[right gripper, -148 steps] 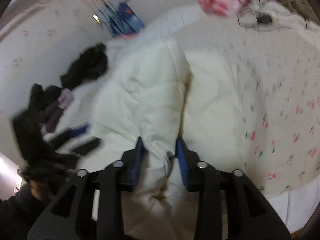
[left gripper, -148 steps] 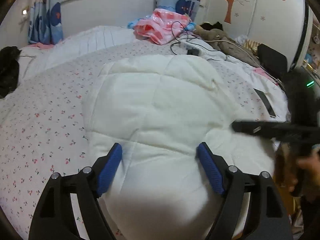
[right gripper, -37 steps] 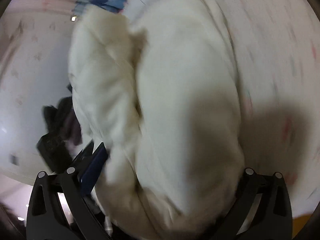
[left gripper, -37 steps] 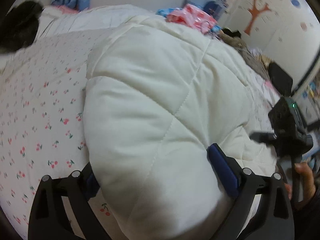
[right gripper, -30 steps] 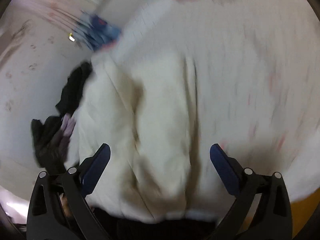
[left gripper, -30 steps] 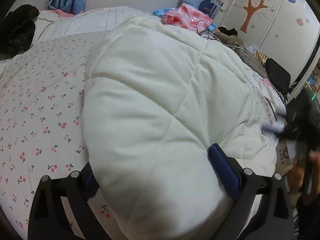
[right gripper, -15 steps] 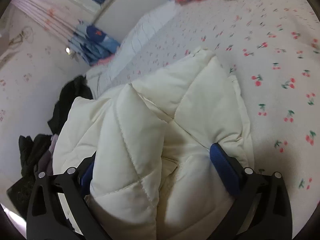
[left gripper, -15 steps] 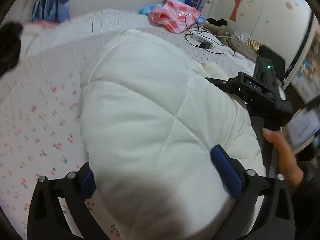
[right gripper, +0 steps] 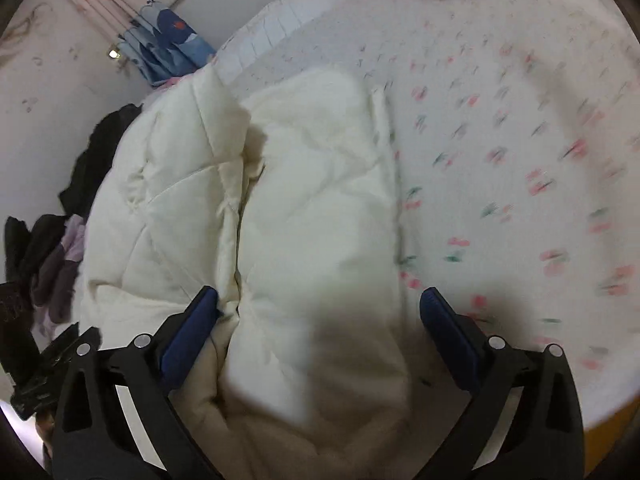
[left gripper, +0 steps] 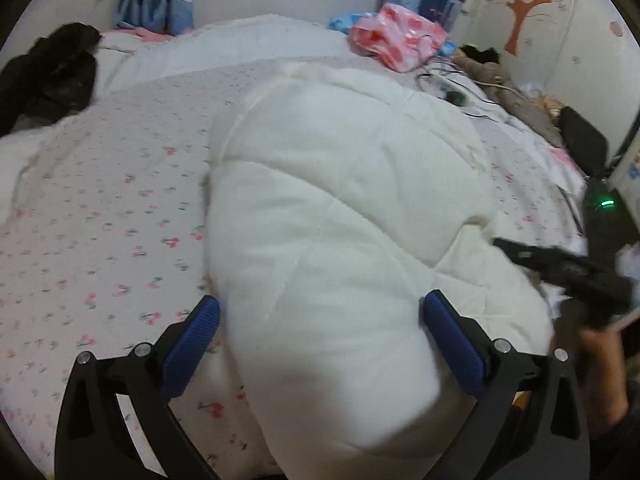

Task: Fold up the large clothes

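A puffy cream quilted coat [left gripper: 340, 208] lies folded in a thick bundle on the cherry-print bed sheet [left gripper: 100, 208]. My left gripper [left gripper: 320, 332] is open, its blue pads on either side of the bundle's near end. My right gripper [right gripper: 316, 324] is open too, straddling the coat [right gripper: 312, 208] from its other side. The right gripper also shows in the left wrist view [left gripper: 568, 272], blurred, at the coat's right edge. Neither gripper pinches the cloth.
Black clothes [left gripper: 48, 76] lie at the bed's far left. A pink and white bag [left gripper: 400, 36], cables and a power strip [left gripper: 452, 92] sit at the far right. Dark and purple clothes [right gripper: 48, 256] are piled left of the coat. The bed edge [right gripper: 600, 420] is near right.
The right gripper let go of the coat's fold and opened wide. Both grippers settled over the folded bundle, then in the last half second drew back a little.
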The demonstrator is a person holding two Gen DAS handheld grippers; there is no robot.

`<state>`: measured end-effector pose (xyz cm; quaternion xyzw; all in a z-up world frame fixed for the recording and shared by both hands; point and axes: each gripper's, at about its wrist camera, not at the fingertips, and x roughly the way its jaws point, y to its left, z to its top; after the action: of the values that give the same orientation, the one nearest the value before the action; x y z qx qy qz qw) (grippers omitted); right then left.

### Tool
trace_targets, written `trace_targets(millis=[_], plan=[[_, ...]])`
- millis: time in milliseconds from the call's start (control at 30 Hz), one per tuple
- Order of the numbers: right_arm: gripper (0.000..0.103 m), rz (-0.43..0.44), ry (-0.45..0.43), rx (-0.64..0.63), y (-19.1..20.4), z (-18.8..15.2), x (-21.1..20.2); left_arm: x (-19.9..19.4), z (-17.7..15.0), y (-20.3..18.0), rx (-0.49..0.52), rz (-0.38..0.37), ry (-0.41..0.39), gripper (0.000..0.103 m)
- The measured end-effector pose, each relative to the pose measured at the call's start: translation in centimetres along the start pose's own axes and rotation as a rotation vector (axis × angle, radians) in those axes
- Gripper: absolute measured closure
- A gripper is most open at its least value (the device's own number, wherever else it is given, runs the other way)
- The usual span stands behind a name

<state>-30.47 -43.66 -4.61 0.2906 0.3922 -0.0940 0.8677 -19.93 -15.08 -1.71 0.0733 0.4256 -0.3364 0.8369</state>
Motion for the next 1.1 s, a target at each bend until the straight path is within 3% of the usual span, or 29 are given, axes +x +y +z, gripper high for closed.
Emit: trace_targets(millis=[133, 200, 233, 300, 333, 433, 600, 733, 1100], plan=[[0.007, -0.066, -0.135, -0.155, 2.7, -2.3, -4.9, -2.8, 0.1, -1.7, 0.025, 0.063, -0.054, 0.006], [0.007, -0.095, -0.089, -0.177, 2.8, -4.0, -3.6, -2.5, -0.3, -2.6, 0.031, 0.083, -0.03, 0.006], [0.007, -0.094, -0.024, -0.177, 2.5, -4.9, -2.1, -2.2, -0.7, -2.8, 0.018, 0.086, -0.007, 0.006], [0.007, -0.034, 0.016, -0.084, 0.6, -4.8, -2.4, -2.1, -1.2, -3.6, -0.019, 0.07, 0.032, 0.006], [0.007, -0.048, -0.009, -0.082, 0.7, -4.5, -3.7, -2.5, -1.3, -4.0, -0.023, 0.067, 0.028, 0.006], [0.007, -0.143, -0.118, -0.233, 4.0, -4.4, -7.9, -4.1, -1.9, -5.7, 0.004, 0.107, 0.007, 0.006], [0.007, -0.25, -0.154, -0.362, 8.6, -5.3, -10.3, -6.0, -1.9, -7.6, 0.041, 0.21, -0.033, 0.006], [0.007, -0.251, -0.166, -0.419, 10.8, -6.8, -10.5, -7.6, -2.2, -7.6, 0.035, 0.255, -0.057, 0.006], [0.007, -0.241, -0.136, -0.412, 12.3, -6.7, -9.8, -9.1, -2.4, -6.7, -0.013, 0.246, -0.062, 0.006]])
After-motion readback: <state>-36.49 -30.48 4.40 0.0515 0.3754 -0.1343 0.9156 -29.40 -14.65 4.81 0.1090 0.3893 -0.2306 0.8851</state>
